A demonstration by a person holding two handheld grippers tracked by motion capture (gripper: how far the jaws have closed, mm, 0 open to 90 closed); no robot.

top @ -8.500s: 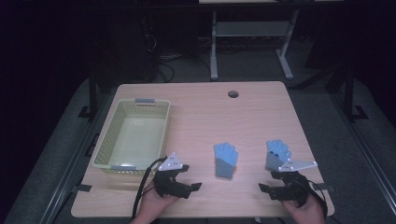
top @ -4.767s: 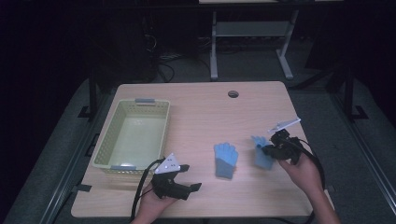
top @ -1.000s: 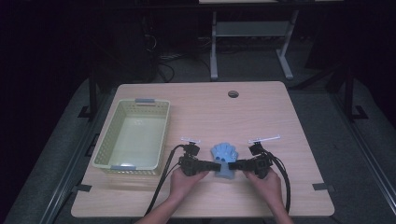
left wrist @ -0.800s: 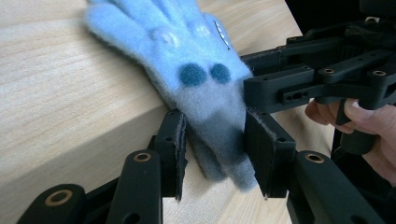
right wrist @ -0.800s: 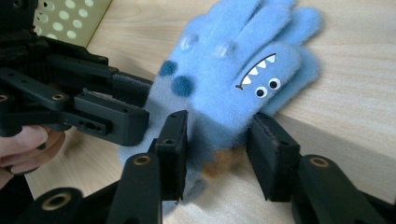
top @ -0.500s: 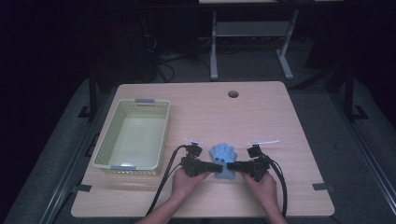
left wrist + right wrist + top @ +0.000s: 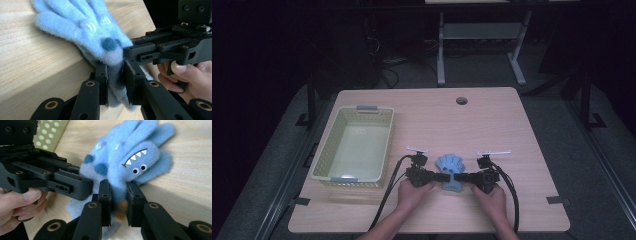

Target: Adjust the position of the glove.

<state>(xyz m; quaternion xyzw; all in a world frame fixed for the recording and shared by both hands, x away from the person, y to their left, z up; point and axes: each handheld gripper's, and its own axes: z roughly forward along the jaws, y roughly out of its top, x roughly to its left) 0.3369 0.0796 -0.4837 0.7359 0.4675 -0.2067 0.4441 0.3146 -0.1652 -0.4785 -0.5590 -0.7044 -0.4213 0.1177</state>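
Two fuzzy blue gloves (image 7: 451,170) lie stacked near the table's front middle. The top one shows a monster face (image 7: 139,160) with teeth and googly eyes. My left gripper (image 7: 435,176) comes in from the left, and its jaws have just been closing; they pinch the glove's cuff (image 7: 116,86). My right gripper (image 7: 467,177) comes in from the right. Its jaws have also just been closing and press on glove fabric (image 7: 118,195). The two grippers face each other tip to tip, with a hand behind each.
A pale green plastic basket (image 7: 386,145) stands empty at the left of the wooden table (image 7: 492,125), close to my left hand. A round cable hole (image 7: 461,100) sits near the far edge. Cables trail from both grippers toward the front edge.
Both pairs of jaws have narrowed onto the stacked gloves over the last second. The hands have barely shifted. Seconds earlier the two gloves lay apart and the right gripper carried one over.
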